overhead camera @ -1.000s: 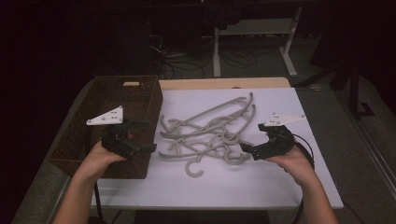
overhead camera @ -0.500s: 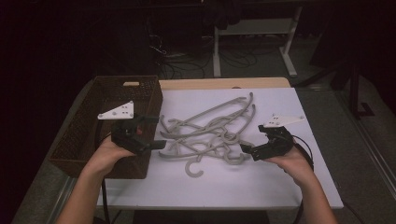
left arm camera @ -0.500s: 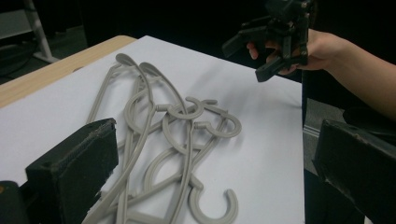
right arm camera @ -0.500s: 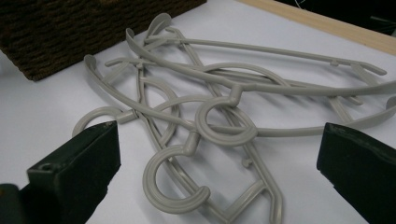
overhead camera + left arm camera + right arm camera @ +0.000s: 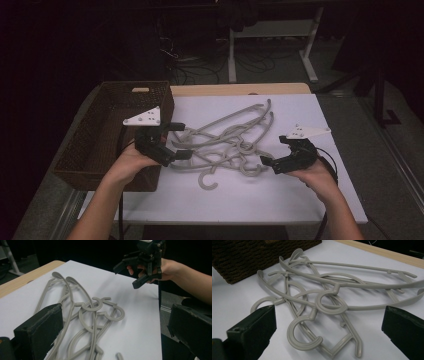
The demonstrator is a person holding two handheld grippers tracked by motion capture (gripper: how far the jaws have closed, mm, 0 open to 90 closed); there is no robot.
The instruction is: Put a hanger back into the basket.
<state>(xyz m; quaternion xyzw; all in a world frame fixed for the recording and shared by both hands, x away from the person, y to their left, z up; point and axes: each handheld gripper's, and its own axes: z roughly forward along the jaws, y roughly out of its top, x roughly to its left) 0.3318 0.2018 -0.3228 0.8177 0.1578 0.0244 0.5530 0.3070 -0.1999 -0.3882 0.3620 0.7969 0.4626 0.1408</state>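
Because the grey hangers [image 5: 227, 142] lie tangled mid-bench beside the basket [image 5: 107, 130], lifting one risks dragging others along or off the edge. Both claws gape wide, empty. Since a moment ago, the left claw [image 5: 177, 141] has advanced to the pile; the right claw [image 5: 272, 150] holds position.

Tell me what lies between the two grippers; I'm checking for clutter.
In the high view, the tangled grey hangers lie on the white sheet between the left gripper and the right gripper.
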